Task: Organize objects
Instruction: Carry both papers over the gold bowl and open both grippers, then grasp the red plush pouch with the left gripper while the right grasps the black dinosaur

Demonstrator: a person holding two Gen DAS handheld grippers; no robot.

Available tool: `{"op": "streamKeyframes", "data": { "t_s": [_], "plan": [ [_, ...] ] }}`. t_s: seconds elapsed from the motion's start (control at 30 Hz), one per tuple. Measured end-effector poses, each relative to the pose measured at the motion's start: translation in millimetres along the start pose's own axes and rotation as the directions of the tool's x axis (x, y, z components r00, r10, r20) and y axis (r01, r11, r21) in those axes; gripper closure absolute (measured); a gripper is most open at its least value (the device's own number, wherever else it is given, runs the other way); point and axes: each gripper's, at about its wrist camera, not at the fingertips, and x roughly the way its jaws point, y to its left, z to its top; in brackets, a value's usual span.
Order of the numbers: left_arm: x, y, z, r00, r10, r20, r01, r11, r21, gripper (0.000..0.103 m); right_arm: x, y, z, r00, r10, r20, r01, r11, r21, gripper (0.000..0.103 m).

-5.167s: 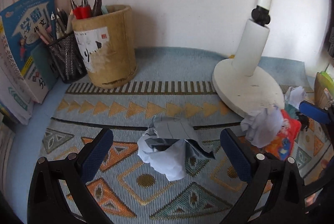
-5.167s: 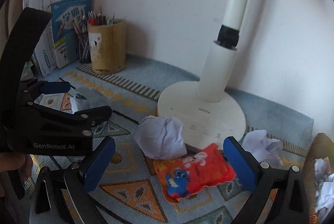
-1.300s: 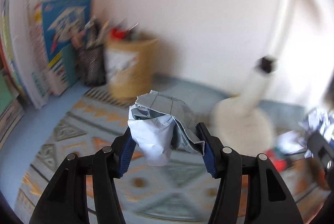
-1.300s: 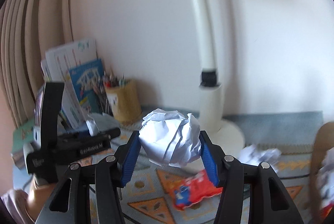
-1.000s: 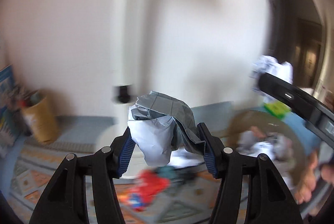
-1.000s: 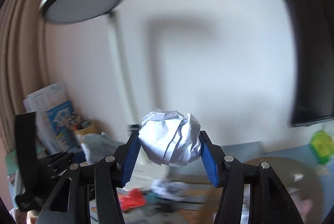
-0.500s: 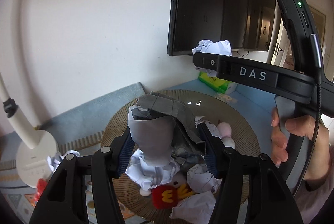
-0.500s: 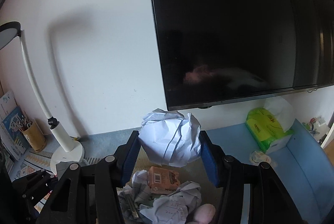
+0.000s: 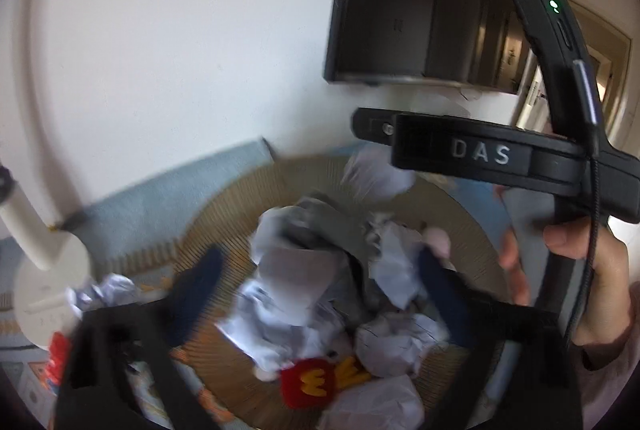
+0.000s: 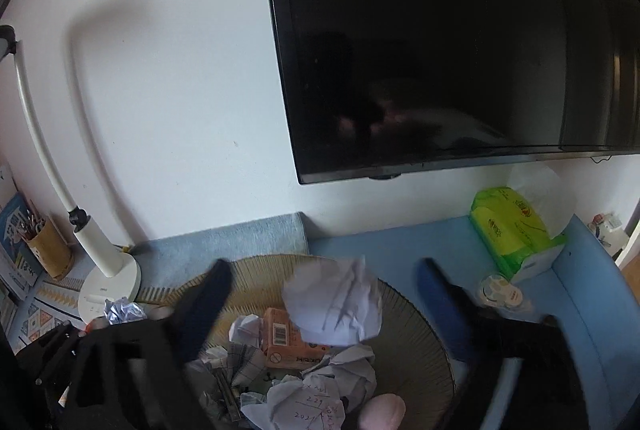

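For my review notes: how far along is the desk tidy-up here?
Done: the woven basket already holds several paper balls and an orange box. In hand: both tools are opening, dropping a white paper ball and a grey paper ball. Left: one paper ball by the lamp base.

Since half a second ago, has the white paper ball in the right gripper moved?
Yes. The white paper ball has left the right gripper, whose jaws are opening, and sits lower against the wall screen, dropping toward the woven basket.
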Motion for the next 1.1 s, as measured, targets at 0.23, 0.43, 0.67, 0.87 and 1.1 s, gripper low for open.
{"op": "streamKeyframes", "data": {
  "t_s": [0.23,0.43,0.67,0.87,1.1],
  "plan": [
    [-12.8,6.8,-2.6,0.999,-0.051,-0.016,0.050,0.997,-0.065,0.001,-5.8,1.2,0.3,0.999,0.020,-0.030,-0.018,0.998,0.059,0.000],
    [-55.1,19.7,5.2,1.000,0.000,0.025,0.002,0.999,-0.053,0.001,-26.8,15.1,14.9,0.999,0.051,-0.002,-0.051,0.991,0.124,0.000],
    [-124.4,69.2,7.7,0.981,0.176,0.075,-0.173,0.984,-0.045,0.001,-64.0,69.8,34.7,0.990,0.127,0.064,-0.134,0.982,0.134,0.000],
    [-130.1,139.6,-46.0,0.936,0.353,-0.004,-0.352,0.934,-0.064,0.001,-79.1,142.4,16.7,0.979,0.187,0.080,-0.192,0.980,0.059,0.000],
    [-83.2,210.9,-125.7,0.911,0.360,-0.202,-0.389,0.912,-0.128,0.001,-48.5,223.4,-72.7,0.990,0.113,-0.082,-0.123,0.984,-0.127,0.000]
  ]
}}
